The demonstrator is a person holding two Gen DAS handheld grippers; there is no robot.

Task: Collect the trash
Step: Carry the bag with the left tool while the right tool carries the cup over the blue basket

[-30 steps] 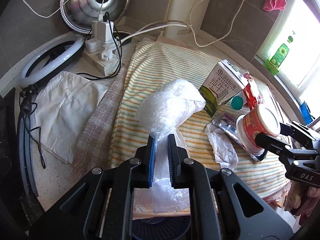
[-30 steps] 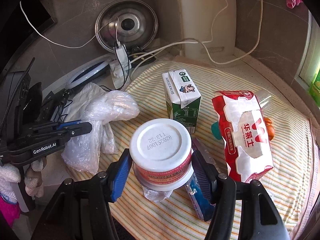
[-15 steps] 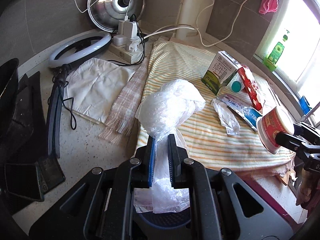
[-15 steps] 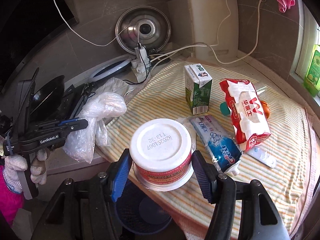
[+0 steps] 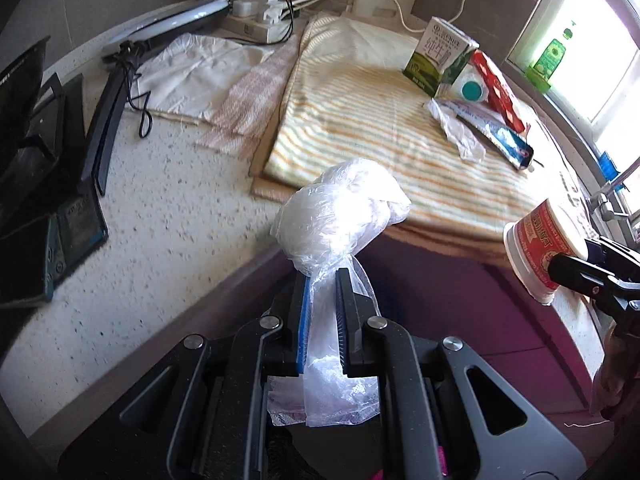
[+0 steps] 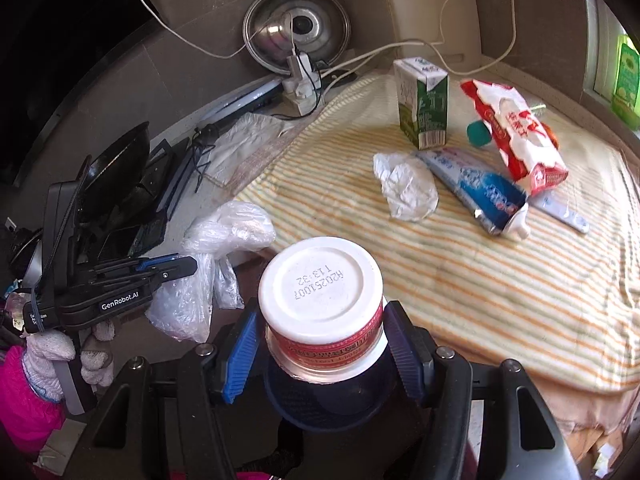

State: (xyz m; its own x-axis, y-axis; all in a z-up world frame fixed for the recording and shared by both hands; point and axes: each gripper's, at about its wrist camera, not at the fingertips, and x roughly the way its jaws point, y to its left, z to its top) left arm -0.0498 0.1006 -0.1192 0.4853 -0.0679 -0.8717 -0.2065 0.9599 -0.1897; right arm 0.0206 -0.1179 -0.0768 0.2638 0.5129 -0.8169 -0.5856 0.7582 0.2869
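Observation:
My left gripper (image 5: pixel 322 280) is shut on the neck of a knotted clear plastic bag (image 5: pixel 340 212), held past the counter's front edge; the bag (image 6: pixel 224 236) and that gripper (image 6: pixel 188 264) also show at the left of the right wrist view. My right gripper (image 6: pixel 320 320) is shut on an upside-down white cup with a red label (image 6: pixel 320 292), seen from the side as the cup (image 5: pixel 540 240) in the left wrist view. Directly under the cup sits a dark blue bin (image 6: pixel 320 404). On the striped cloth (image 6: pixel 460 280) lie a milk carton (image 6: pixel 422 104), a toothpaste tube (image 6: pixel 476 188), a red-and-white packet (image 6: pixel 516 132) and a crumpled wrapper (image 6: pixel 404 184).
A speckled counter (image 5: pixel 160 220) holds a white cloth (image 5: pixel 200 72), a ring light (image 5: pixel 108 92), a power strip with cables (image 5: pixel 260 20) and dark devices (image 5: pixel 48 200) at the left. A steel lid (image 6: pixel 296 28) leans on the back wall. A gloved hand (image 6: pixel 60 352) grips the left tool.
Both grippers have drawn back from the cloth toward and past the counter's front edge, carrying the bag and the cup. The blue bin has come into view under the cup.

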